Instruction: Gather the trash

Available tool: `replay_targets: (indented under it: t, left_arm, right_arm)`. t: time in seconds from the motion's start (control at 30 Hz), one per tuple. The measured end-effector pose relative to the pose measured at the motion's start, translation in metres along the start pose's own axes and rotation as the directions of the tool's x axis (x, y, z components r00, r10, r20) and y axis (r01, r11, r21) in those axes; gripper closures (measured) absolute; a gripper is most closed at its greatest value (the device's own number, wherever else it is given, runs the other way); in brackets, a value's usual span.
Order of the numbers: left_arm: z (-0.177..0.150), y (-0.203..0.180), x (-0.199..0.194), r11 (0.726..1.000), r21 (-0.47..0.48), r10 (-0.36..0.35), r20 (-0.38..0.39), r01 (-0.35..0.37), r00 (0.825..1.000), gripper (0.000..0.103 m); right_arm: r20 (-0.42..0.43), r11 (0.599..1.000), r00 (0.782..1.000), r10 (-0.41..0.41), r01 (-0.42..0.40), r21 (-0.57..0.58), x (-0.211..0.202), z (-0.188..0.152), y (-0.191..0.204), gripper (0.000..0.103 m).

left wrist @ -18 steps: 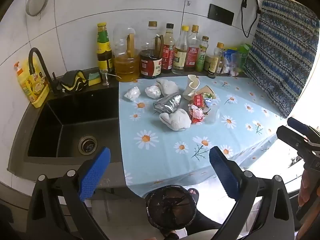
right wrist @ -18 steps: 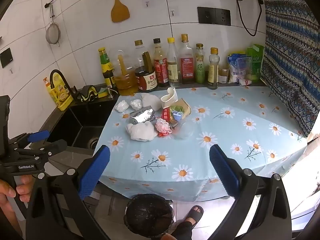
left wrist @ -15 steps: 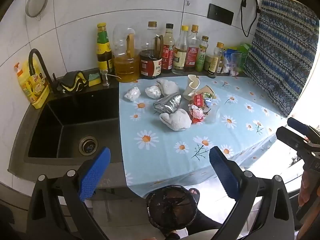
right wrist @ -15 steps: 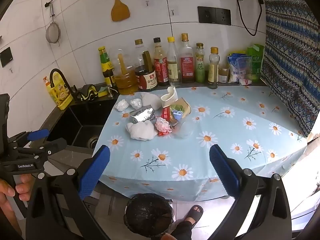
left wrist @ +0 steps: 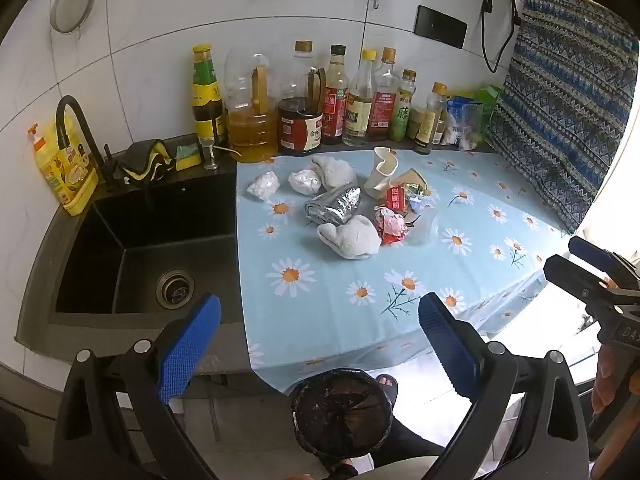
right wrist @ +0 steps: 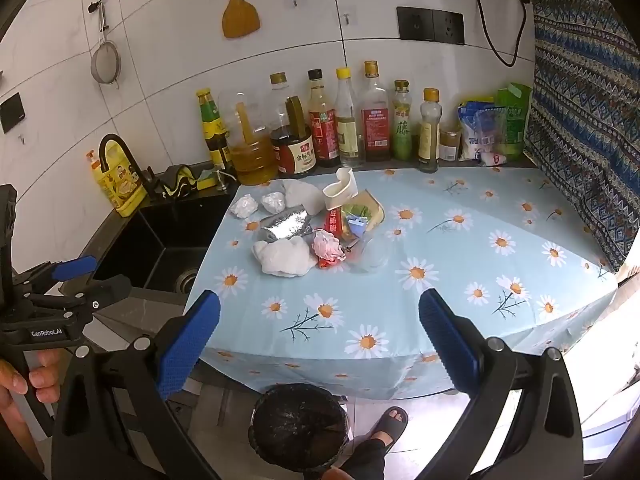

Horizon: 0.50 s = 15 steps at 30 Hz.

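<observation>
A pile of trash lies on the daisy tablecloth (left wrist: 320, 312): a crumpled white tissue (left wrist: 352, 236), a foil wrapper (left wrist: 334, 210), a crushed paper cup (left wrist: 382, 174), red wrappers (left wrist: 394, 226) and small white wads (left wrist: 264, 186). The pile also shows in the right wrist view, with the tissue (right wrist: 286, 256) and foil (right wrist: 286, 226). A black-lined bin (left wrist: 340, 412) (right wrist: 298, 426) stands on the floor below the table's front edge. My left gripper (left wrist: 320, 344) and right gripper (right wrist: 320, 344) are both open and empty, held back from the table, above the bin.
A black sink (left wrist: 148, 248) with a faucet (left wrist: 72, 120) lies left of the cloth. Bottles (left wrist: 340, 100) line the back wall. A patterned cloth (left wrist: 568, 120) hangs at the right. A sandalled foot (right wrist: 390, 424) stands beside the bin.
</observation>
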<state>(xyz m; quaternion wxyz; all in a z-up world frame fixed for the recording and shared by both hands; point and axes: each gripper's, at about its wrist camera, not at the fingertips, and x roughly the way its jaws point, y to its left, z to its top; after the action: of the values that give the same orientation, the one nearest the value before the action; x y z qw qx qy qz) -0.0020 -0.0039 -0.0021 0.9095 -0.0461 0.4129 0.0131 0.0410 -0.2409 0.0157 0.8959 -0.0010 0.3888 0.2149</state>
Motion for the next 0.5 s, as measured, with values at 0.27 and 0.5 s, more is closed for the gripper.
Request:
replay_targets:
  t: [0.27,0.5]
  left_arm:
    - [0.0001,0.0009,0.002,1.0,-0.008,0.001,-0.006,-0.001,1.0,0.007]
    - [0.0006,0.0018,0.0035,1.0,-0.009,0.004,-0.008,-0.004,1.0,0.007]
  right_arm:
    - [-0.007,1.0,1.0,0.007,-0.007,0.003,0.0044,-0.0013,-0.0009,0.004]
    - [-0.01,1.0,1.0,0.009,-0.009,0.001,0.0062,-0.0001,0.0009,0.004]
